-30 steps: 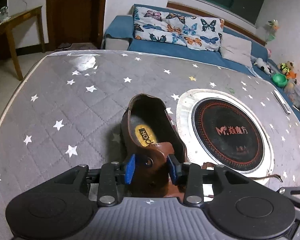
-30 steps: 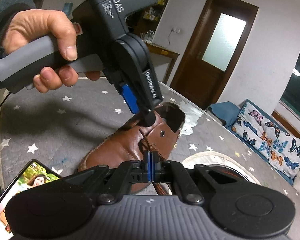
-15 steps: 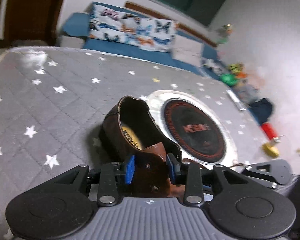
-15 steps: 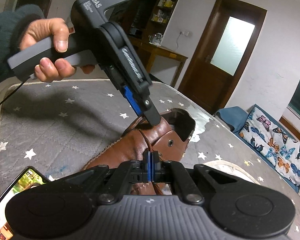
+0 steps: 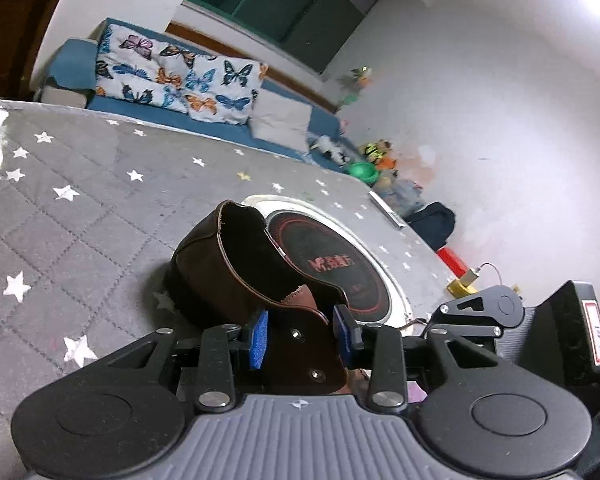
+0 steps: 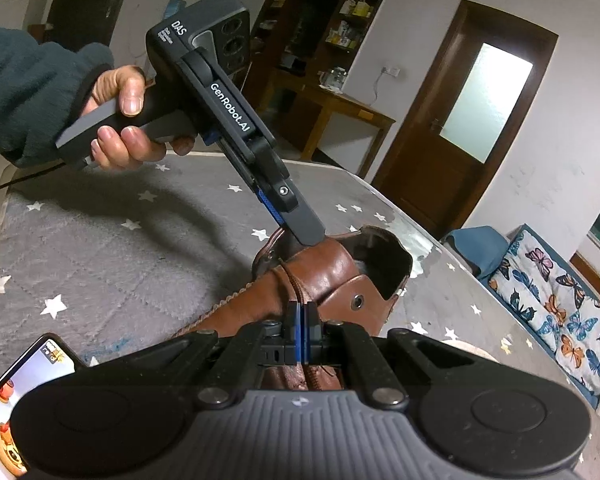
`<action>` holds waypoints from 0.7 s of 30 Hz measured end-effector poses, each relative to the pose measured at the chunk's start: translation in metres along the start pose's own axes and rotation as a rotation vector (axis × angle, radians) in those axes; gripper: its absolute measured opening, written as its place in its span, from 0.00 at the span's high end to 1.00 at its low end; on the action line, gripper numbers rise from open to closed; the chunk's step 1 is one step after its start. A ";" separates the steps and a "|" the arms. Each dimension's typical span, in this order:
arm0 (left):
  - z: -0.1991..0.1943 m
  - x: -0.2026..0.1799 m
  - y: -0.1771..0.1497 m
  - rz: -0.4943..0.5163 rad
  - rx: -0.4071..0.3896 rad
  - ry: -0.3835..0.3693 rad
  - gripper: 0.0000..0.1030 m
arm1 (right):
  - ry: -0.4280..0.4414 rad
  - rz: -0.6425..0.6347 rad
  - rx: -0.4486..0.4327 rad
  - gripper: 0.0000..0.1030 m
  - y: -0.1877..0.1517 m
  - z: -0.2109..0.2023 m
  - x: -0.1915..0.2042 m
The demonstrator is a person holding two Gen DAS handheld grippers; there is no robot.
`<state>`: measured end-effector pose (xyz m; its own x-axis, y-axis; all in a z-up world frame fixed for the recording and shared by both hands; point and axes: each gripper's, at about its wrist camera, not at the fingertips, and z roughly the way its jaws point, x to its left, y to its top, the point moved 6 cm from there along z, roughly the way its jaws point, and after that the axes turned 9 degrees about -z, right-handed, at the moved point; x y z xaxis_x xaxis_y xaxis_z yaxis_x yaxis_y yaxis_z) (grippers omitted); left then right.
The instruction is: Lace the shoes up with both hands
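Observation:
A brown leather shoe (image 5: 236, 264) lies on the grey starred tablecloth (image 5: 80, 220), its heel opening away from my left gripper. My left gripper (image 5: 300, 334) has its blue pads pressed on either side of the eyelet flaps and tongue. In the right wrist view the left gripper (image 6: 296, 236) slants down onto the top of the shoe (image 6: 340, 276), held by a person's hand (image 6: 120, 120). My right gripper (image 6: 302, 320) is shut just in front of the shoe's throat. The thin brown lace (image 6: 290, 284) runs from the eyelets into its pads.
A round black cooktop disc (image 5: 340, 268) is set in the table just right of the shoe. A lit phone (image 6: 24, 392) lies at the near left corner. Red and yellow items (image 5: 454, 260) sit near the table's right edge. Behind the table is a blue sofa (image 5: 180, 80).
The left gripper has swung round and tipped lower with the shoe still between its pads; the shoe's heel has turned. The right gripper stays shut on the lace, almost still.

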<state>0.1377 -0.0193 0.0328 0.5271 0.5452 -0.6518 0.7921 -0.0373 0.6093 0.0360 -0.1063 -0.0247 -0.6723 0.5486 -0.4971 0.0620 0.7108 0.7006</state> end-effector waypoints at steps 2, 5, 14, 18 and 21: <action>-0.002 0.002 0.000 0.000 -0.004 -0.019 0.63 | 0.003 -0.016 0.001 0.99 0.002 0.001 0.002; -0.002 0.005 0.000 -0.002 -0.008 -0.038 0.63 | 0.004 -0.040 -0.002 0.99 0.003 0.002 0.004; -0.002 0.006 0.000 0.002 -0.010 -0.051 0.62 | 0.016 -0.078 -0.005 0.99 0.007 0.008 0.007; -0.001 0.003 0.001 0.009 -0.011 -0.027 0.62 | 0.018 -0.089 -0.014 0.99 0.011 0.012 0.009; -0.001 -0.005 -0.001 0.035 -0.022 0.003 0.59 | 0.012 -0.087 -0.021 0.99 0.013 0.015 0.010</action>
<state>0.1341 -0.0208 0.0358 0.5538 0.5460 -0.6286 0.7660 -0.0381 0.6417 0.0410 -0.0844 -0.0283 -0.6831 0.4797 -0.5507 -0.0127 0.7462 0.6656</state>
